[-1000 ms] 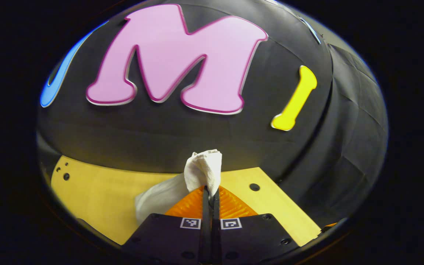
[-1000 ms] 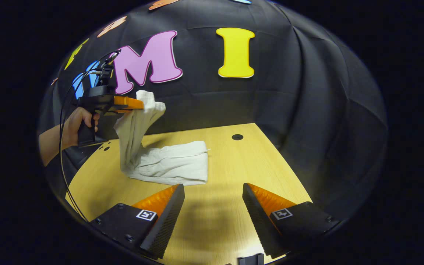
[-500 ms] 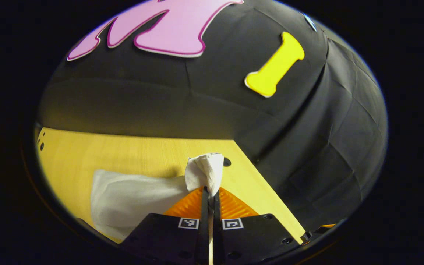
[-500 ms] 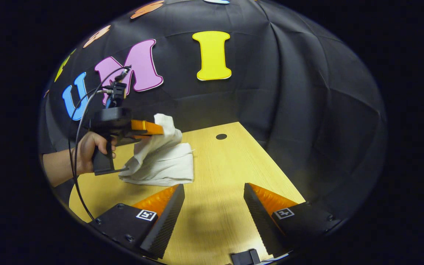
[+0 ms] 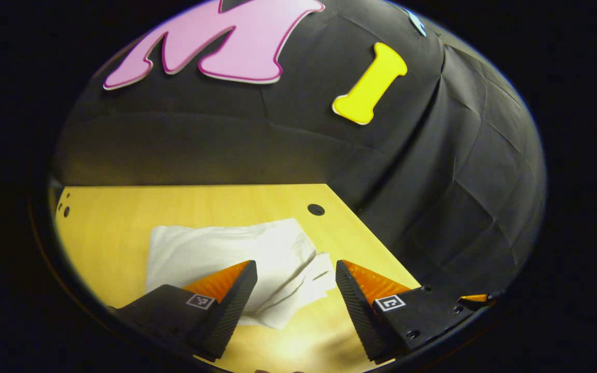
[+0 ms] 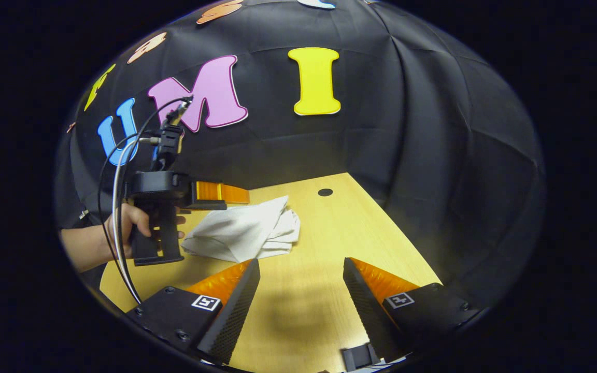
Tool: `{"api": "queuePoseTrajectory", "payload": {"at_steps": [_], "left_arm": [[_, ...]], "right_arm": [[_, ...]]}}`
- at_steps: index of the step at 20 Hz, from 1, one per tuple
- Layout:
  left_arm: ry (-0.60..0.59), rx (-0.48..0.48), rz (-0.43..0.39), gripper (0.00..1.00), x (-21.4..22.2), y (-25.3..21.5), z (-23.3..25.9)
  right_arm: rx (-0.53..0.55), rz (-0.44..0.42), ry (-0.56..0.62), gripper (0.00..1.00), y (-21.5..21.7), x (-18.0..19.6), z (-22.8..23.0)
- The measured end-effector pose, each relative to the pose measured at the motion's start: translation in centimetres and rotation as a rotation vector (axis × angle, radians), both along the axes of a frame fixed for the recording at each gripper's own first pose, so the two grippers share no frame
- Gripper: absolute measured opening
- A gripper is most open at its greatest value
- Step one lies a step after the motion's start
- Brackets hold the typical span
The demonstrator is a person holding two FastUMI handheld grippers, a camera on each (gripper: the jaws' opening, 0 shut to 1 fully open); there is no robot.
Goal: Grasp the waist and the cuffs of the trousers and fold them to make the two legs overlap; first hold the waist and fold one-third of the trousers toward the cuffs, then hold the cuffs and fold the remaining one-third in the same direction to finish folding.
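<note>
Left gripper view: left gripper (image 5: 294,280) wide open over folded trousers (image 5: 231,254), holding nothing.

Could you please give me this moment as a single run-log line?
left gripper: jaws open above trousers | right gripper: jaws open, empty | trousers: folded, lying on table

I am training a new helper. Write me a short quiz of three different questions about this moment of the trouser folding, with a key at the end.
1. True or false: the left tongs are shut on the trousers.
2. Where do the trousers lie? A) folded on the table B) hanging in the air C) on the floor
3. Fill in: in the right gripper view, the right tongs are ____ and hold nothing.

Key: 1 false, their jaws stand apart above the cloth. 2 A. 3 open.
</note>
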State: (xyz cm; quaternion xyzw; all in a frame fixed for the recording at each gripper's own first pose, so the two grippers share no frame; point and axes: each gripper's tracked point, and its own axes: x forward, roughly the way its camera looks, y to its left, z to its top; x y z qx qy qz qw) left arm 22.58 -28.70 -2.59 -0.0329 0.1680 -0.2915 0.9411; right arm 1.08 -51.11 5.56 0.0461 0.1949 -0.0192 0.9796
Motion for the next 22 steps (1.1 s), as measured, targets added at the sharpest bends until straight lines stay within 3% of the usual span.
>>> {"api": "queuePoseTrajectory", "payload": {"at_steps": [5,8,14,18,22], "left_arm": [[-0.217,0.085,0.176,0.96,-5.4,11.4,3.9],[-0.28,0.087,0.256,0.95,-10.5,17.0,5.0],[-0.276,0.0,0.395,0.95,-20.4,24.4,2.9],[-0.295,0.006,0.493,0.95,-24.7,28.5,-0.1],[-0.215,-0.056,0.572,0.95,-27.9,31.1,-4.0]], "right_arm": [[-0.002,0.046,-0.055,0.99,3.9,-0.9,2.8],[-0.02,0.077,-0.085,0.99,6.4,-2.5,4.1],[-0.053,0.132,-0.111,0.99,10.5,-6.5,4.6],[-0.05,0.123,-0.09,0.99,12.3,-10.8,2.7],[-0.046,0.139,-0.072,0.99,13.6,-13.1,1.4]]}}
